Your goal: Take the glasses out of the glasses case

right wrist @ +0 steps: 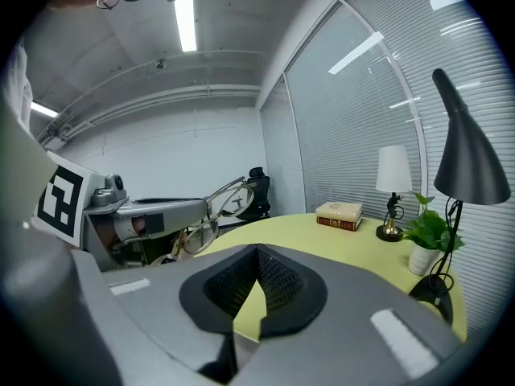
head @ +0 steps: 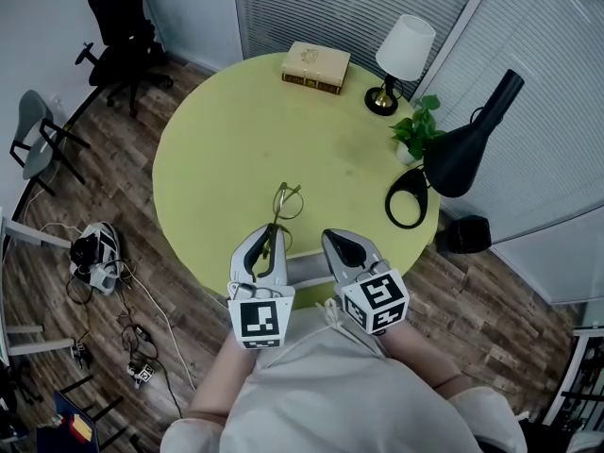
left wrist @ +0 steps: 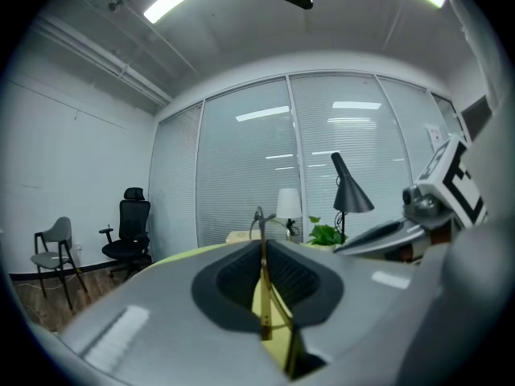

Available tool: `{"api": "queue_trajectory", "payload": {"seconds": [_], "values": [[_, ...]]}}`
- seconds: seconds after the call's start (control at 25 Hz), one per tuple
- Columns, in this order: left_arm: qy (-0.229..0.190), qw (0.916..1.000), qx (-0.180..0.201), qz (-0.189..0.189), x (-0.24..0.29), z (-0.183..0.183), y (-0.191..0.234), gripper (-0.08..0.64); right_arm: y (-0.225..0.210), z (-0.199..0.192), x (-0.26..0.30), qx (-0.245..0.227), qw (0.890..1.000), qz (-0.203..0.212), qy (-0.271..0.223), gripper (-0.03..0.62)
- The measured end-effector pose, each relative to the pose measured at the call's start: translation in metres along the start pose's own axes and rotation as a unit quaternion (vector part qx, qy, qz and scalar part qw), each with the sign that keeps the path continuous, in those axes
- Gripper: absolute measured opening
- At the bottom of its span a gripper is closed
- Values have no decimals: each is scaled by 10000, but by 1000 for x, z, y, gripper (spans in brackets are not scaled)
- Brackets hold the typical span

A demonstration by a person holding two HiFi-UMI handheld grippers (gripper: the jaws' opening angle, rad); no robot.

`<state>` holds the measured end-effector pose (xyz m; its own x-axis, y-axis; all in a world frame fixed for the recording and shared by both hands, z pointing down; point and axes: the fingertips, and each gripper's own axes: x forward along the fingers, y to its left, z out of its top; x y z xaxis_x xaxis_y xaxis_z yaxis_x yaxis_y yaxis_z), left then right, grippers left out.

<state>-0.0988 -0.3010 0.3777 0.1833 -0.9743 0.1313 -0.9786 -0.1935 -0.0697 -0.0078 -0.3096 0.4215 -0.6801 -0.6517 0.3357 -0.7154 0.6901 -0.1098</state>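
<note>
Grips thin gold wire-rimmed glasses (head: 286,202) in the left tool (head: 270,238), clamped tight on the slim temple arms, round lenses poking out past the tips and raised over the near part of the round yellow-green desk (head: 217,149). Holds the right tool (head: 342,245) just beside the left, pressed closed with nothing between the pads, only desk surface showing through the gap beneath them. Both tools close in front of the person's pale shirt, at the desk's near edge. Along the far rim: a cream hardcover book (head: 315,66), a small lamp with a white shade and brass base (head: 401,59), a potted green plant (head: 415,132) and a black lamp with a cone shade on a ring base (head: 464,149). Beyond the desk, on the wood-plank floor (head: 123,196): a black office chair (head: 123,22) and a grey chair (head: 36,144) at the left.
</note>
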Motion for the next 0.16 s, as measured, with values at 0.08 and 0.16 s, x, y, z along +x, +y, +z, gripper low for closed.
{"api": "queue_trajectory", "payload": {"seconds": [0.08,0.16], "values": [[26,10000,12,-3,-2,0,-1,21,3,-2,-2,-2,10000,9,23,0],[39,10000,8,-5,-4,0,-2,21,6,-3,-5,-11,10000,15,44,0]]}}
